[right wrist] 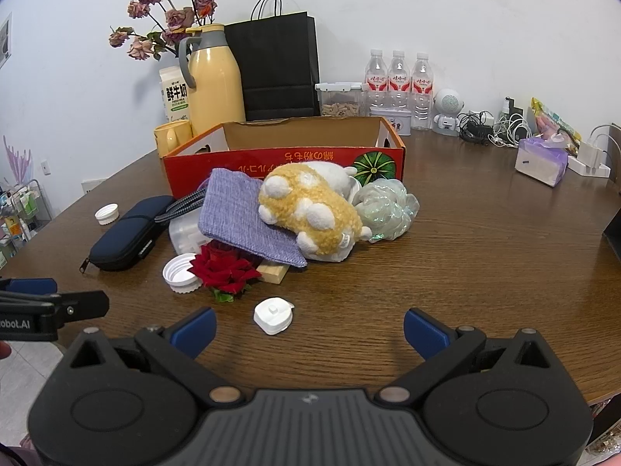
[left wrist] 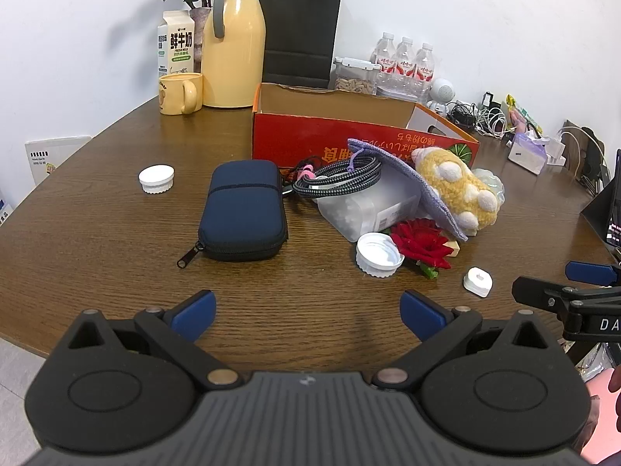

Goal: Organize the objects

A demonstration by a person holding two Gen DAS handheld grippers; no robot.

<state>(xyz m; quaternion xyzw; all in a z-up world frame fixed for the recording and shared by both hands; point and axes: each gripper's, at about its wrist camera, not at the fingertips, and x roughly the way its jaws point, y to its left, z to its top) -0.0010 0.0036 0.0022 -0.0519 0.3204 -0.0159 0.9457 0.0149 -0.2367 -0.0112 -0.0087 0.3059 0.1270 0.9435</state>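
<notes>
Here, a wooden surface [right wrist: 485,252] carries an open red box [right wrist: 283,155], the landmark. Before the box lies a heap: purple pouch [right wrist: 244,217], yellow plush toy [right wrist: 310,213], navy zip case [left wrist: 242,213] to its left, red rose [right wrist: 223,272], white lid [right wrist: 180,273], small white adapter [right wrist: 273,315] nearest. Left gripper [left wrist: 308,316] and right gripper [right wrist: 310,328] hover before the heap, jaws wide, holding nothing.

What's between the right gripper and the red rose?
Only the small white adapter on bare table, just ahead of the right gripper and short of the red rose. Right wrist view shows it; the adapter touches neither.
</notes>
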